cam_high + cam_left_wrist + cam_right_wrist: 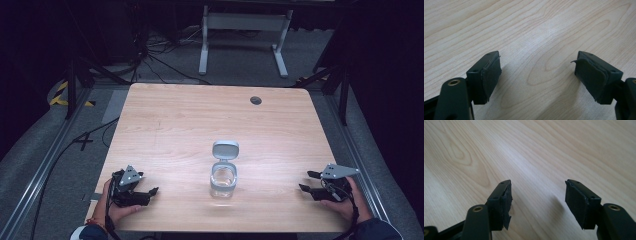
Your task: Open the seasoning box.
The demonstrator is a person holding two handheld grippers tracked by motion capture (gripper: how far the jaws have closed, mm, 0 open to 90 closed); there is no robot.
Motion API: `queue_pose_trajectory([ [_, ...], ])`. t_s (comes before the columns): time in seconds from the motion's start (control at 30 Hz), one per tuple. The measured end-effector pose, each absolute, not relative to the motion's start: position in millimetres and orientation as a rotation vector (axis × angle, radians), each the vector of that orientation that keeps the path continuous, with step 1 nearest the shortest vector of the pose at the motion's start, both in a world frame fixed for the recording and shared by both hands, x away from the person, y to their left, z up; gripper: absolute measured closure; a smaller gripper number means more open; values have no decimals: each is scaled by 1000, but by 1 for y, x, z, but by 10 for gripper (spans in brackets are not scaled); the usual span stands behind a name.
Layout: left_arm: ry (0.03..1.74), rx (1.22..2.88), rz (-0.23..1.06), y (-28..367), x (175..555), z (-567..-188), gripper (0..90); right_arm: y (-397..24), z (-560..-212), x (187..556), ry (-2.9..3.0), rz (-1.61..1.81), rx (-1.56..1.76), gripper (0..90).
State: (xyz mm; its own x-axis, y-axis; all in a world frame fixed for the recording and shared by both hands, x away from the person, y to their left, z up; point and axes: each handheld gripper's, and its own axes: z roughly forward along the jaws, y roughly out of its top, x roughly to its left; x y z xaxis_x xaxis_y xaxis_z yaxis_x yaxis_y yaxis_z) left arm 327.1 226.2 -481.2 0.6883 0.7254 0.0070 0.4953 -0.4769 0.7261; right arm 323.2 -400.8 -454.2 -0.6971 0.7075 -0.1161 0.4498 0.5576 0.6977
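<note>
We hold our left gripper [152, 190] at the table's [175, 120] near left corner and our right gripper [306, 181] at the near right edge, both with jaws spread wide and nothing between them. The clear container [223, 181], its grey lid [225, 150] flipped back, stands midway between them, well apart from both.

A small clear glass jar with a pale grey hinged flip lid [223, 176] stands upright on the light wooden table, a little below and right of the middle of the high view. Its lid is swung fully open and tipped back, lying toward the top of the frame behind the jar's mouth, its rounded-square inner face turned up. The mouth is uncovered, and the transparent body shows the wood grain through it. The jar stands alone, well apart from both lower corners.
</note>
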Motion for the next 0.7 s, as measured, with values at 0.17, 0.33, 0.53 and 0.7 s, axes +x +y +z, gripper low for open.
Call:
queue_pose_trajectory([
  [0.17,932,2175,409,226,327,-481,212,-415,-465,319,2361,1022,1046,305],
  [0.33,932,2173,410,226,327,-481,212,-418,-467,318,2340,1039,1056,288],
  [0.53,930,2173,410,226,327,-481,211,-418,-467,319,2341,1040,1053,287],
  [0.7,934,2175,409,226,327,-481,212,-418,-467,317,2340,1037,1058,288],
])
